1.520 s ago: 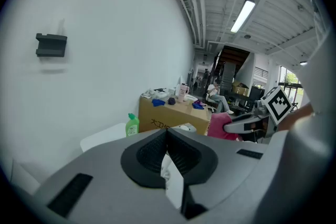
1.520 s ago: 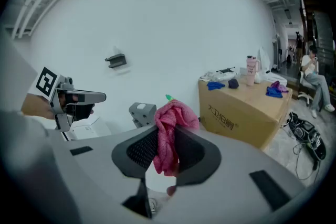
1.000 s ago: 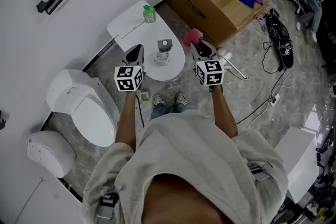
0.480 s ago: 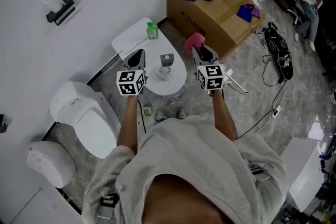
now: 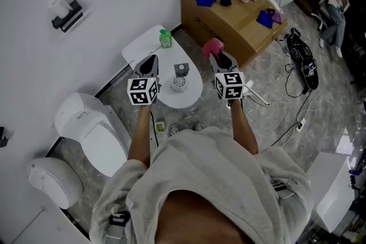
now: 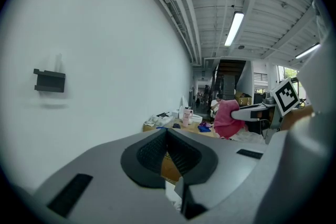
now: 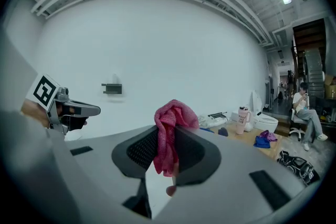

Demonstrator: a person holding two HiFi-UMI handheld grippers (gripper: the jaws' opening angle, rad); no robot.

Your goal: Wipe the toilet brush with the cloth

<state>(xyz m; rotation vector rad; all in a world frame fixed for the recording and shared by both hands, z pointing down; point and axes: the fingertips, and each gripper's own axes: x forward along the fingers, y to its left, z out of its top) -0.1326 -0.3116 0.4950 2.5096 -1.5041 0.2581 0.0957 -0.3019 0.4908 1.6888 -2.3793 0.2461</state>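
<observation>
Cardboard box (image 5: 234, 8) stands behind the white table (image 5: 144, 43), and on this table the toilet brush (image 5: 180, 78) sits upright between both grippers. Right gripper (image 5: 216, 55) pinches the pink cloth (image 7: 170, 128). Left gripper (image 5: 151, 61) holds nothing, its jaws pressed together.

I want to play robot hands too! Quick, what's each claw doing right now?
Left gripper: closed, holding nothing.
Right gripper: closed on the pink cloth.
</observation>
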